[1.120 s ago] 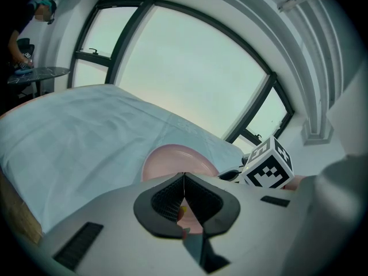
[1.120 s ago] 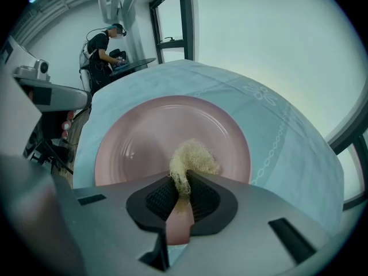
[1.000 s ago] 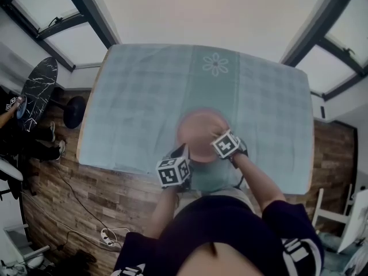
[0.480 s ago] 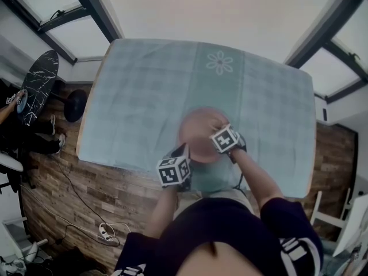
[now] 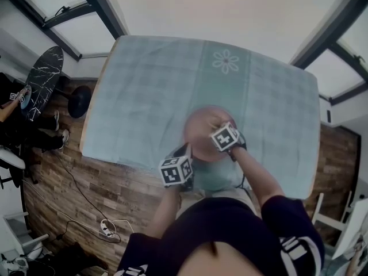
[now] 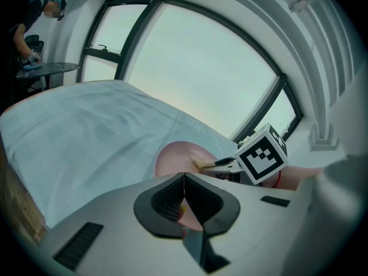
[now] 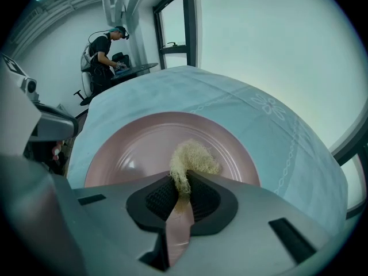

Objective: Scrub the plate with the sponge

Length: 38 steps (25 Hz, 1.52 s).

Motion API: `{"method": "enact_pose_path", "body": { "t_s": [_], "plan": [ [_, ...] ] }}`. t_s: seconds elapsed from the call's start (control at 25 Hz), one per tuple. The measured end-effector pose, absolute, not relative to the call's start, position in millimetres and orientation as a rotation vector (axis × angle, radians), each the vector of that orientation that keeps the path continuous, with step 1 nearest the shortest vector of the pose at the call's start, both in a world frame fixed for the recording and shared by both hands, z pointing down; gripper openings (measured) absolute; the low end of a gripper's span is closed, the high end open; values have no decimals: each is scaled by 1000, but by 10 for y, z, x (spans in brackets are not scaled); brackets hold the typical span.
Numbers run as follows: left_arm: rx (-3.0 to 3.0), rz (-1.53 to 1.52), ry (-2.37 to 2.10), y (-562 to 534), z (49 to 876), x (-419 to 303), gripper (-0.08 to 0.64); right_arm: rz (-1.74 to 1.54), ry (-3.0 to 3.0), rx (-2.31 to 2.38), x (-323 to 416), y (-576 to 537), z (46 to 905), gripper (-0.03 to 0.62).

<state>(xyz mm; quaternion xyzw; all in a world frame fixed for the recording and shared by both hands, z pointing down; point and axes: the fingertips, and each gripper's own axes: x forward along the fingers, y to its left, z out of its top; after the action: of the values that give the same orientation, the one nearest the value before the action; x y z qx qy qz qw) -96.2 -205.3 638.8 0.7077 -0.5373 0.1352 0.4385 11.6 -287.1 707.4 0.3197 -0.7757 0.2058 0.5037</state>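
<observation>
— Both shut on something?
— Yes. The right claw [image 7: 183, 183] pinches the pale sponge [image 7: 192, 157] at the middle of the pink plate [image 7: 144, 142]. The left claw [image 6: 184, 180] clamps that plate's rim on the cloth-covered bench [image 7: 276, 137].

A pale blue checked cloth [image 5: 144, 96] covers the desk [image 5: 84, 144], with a white flower motif [image 5: 225, 62] stitched near its far edge. Dark-framed windows [image 5: 69, 4] line the walls. The floor [image 5: 69, 177] is wood plank, with cables [image 5: 86, 211] trailing across it. Off to the left, a person [image 7: 106, 48] bends over a round black marbled table [image 5: 41, 79].
</observation>
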Motion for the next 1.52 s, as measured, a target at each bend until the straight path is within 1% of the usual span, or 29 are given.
{"method": "enact_pose_path", "body": {
  "t_s": [0.6,1.12,1.52],
  "plan": [
    [1771,335,-1343,-1937,6338,-1056,9,468,-1882,717,-84,-2614,7068,37],
    [1792,336,-1348,-1777,6263,-1008,10,484,-1872,712,-12,-2328,7067,37],
    [1818,333,-1355,-1593,6189,-971,10,476,-1972,819,66,-2171,6838,37]
  ]
}}
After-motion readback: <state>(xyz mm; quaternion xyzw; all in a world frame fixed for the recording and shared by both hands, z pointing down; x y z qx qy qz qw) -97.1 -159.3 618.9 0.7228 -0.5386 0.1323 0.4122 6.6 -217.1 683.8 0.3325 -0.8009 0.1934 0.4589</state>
